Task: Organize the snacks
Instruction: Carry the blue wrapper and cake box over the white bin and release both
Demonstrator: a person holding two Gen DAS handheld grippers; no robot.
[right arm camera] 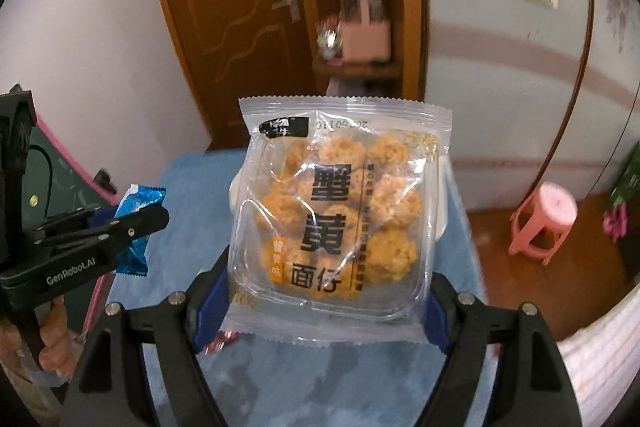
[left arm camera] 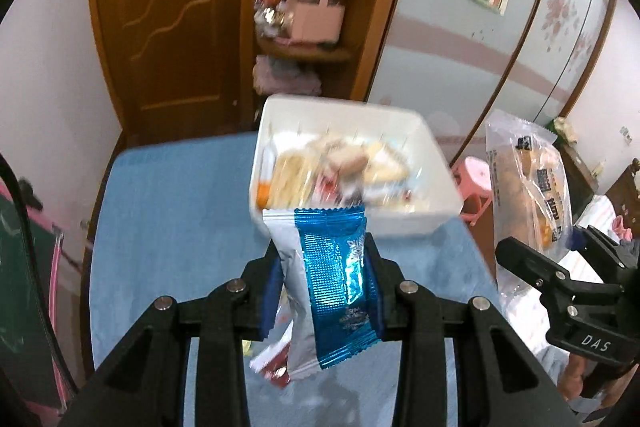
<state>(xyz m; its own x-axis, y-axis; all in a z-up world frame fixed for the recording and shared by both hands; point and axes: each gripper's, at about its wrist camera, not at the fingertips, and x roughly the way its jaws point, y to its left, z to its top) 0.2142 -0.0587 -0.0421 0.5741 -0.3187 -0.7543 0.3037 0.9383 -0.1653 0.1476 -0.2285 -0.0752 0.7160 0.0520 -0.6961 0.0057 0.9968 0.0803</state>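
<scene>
Two grips loaded: left gripper [left arm camera: 322, 291] clenched on blue wrapper [left arm camera: 338, 287] plus other small packets, near white bin [left arm camera: 404, 223] on blue table [left arm camera: 172, 227]; right gripper [right arm camera: 328, 291] clamping clear biscuit pack [right arm camera: 340, 215]. Risk: loosely pinched packets slipping out before reaching bin.

left claw [left arm camera: 324, 291]: clamped narrow, tilted down | right claw [right arm camera: 328, 303]: clamped wide, tilted down
</scene>
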